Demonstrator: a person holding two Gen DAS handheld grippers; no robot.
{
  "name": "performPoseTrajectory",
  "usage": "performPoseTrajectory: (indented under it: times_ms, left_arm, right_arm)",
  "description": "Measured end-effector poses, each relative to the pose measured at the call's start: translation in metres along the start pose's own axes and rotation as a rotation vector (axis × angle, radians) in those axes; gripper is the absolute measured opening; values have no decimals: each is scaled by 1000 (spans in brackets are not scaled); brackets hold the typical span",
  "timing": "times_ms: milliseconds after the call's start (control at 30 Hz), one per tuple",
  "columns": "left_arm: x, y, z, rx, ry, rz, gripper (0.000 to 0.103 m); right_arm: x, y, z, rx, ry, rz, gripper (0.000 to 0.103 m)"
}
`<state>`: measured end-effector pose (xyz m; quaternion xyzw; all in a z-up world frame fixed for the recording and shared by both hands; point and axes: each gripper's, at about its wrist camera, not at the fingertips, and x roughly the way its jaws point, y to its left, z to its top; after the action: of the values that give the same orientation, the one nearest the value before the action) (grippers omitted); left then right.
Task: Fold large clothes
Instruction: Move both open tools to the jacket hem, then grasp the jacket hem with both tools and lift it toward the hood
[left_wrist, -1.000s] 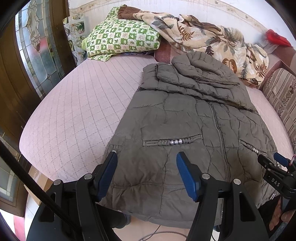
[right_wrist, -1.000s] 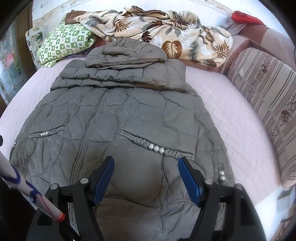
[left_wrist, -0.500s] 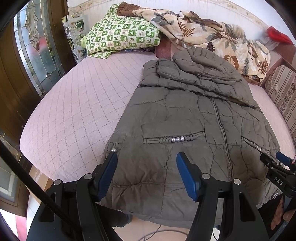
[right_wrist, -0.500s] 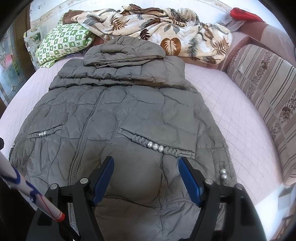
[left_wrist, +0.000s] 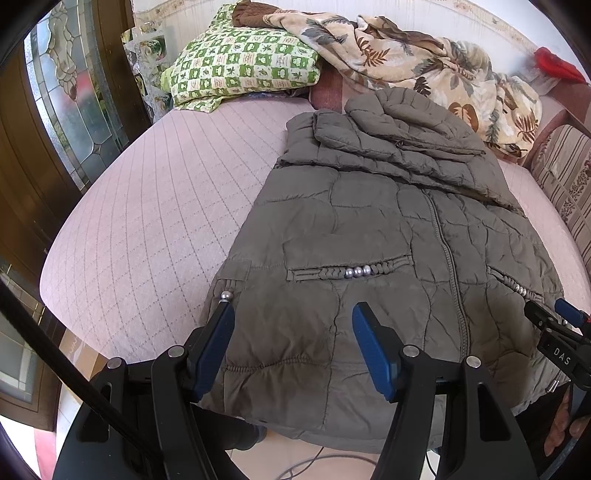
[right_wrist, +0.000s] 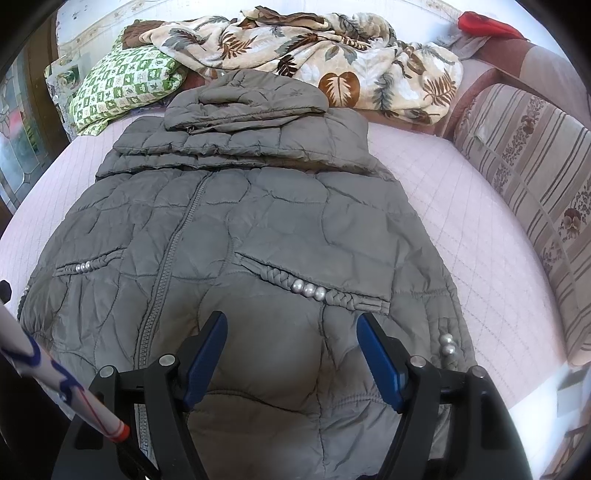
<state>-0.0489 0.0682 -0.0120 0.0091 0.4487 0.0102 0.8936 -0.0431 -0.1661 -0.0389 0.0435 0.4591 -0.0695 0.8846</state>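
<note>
A grey quilted puffer jacket lies front up on the pink bed, zipped, with sleeves and hood folded across its top. Its hem hangs over the near bed edge. My left gripper hovers open above the hem's left part, below the pearl-trimmed pocket. Over the hem's right part my right gripper stands open, just short of the other pearl pocket. Nothing is between either pair of fingers. The right gripper also shows at the left wrist view's right edge.
Pink quilted mattress lies bare on both sides of the jacket. A green checked pillow and a leaf-print blanket are piled at the head. A striped cushion borders the right; a stained-glass door stands left.
Both grippers have moved slightly forward over the jacket's hem and stay open. The jacket has not moved.
</note>
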Motion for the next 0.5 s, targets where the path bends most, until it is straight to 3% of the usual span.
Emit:
performPoseTrajectory:
  times_ms: [267,400,500]
  left_arm:
    - [7,31,13,-43,1,21,65]
    - [27,73,24,-76,23,55,65]
    - [53,102,25,-104,74,47,65]
  right_arm:
    - [-10,-22,6,1,-28,-52,77]
    - [-18,-67,15,61,-37,-100,82]
    - [-7,-117,18,144,4,-127,82]
